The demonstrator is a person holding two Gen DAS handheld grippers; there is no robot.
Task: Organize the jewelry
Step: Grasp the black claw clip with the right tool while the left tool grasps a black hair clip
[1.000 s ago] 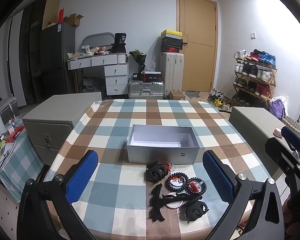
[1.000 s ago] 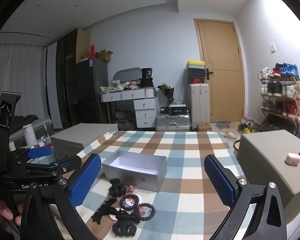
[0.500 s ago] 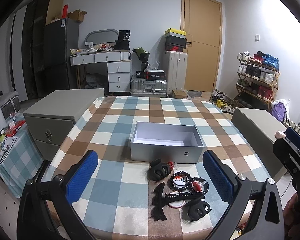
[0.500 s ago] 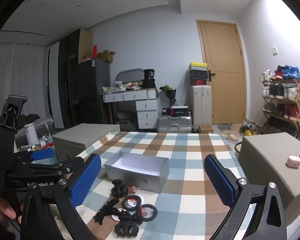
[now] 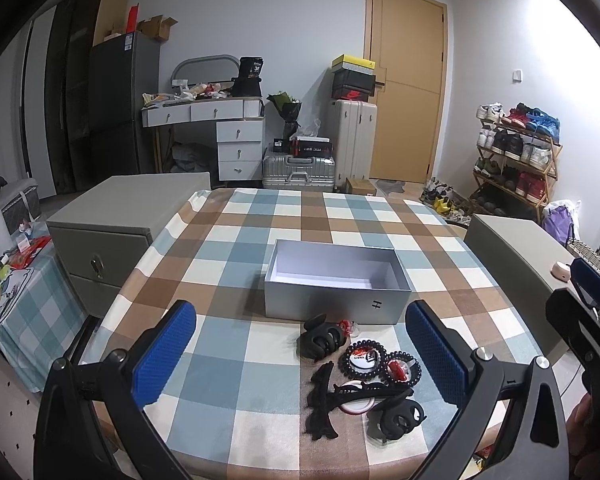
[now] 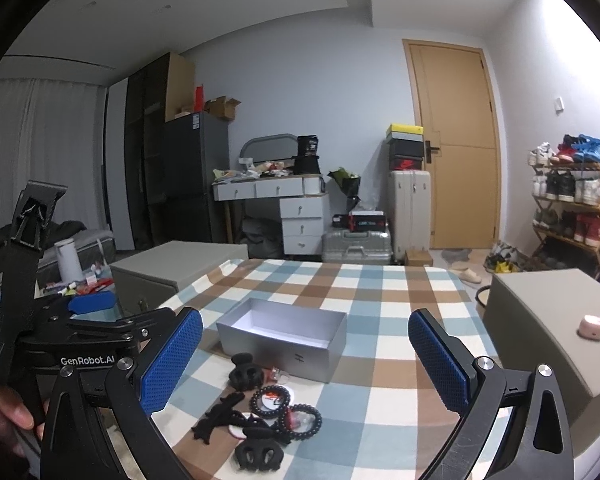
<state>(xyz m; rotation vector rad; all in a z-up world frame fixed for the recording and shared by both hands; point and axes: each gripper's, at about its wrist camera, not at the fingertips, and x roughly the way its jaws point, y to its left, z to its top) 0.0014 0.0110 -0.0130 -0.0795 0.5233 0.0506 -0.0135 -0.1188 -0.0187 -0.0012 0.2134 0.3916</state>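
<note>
An open, empty grey box (image 5: 337,287) stands mid-table on the checked cloth; it also shows in the right wrist view (image 6: 284,334). In front of it lies a heap of hair accessories: a black claw clip (image 5: 321,339), black beaded bracelets (image 5: 384,361), a black bow clip (image 5: 320,400) and a second claw clip (image 5: 396,418). The heap also shows in the right wrist view (image 6: 260,408). My left gripper (image 5: 300,360) is open and empty, held above the table's near edge. My right gripper (image 6: 305,364) is open and empty, to the right of the left one.
Grey drawer cabinets stand left (image 5: 112,216) and right (image 5: 516,248) of the table. A pink case (image 6: 592,326) lies on the right cabinet. A low side table with clutter (image 5: 8,280) is at far left. Suitcases, a desk and a shoe rack (image 5: 516,156) are behind.
Both grippers have shifted slightly; the left view has tilted up a little and drawn back. The jaws stay open and the accessories have not moved.
</note>
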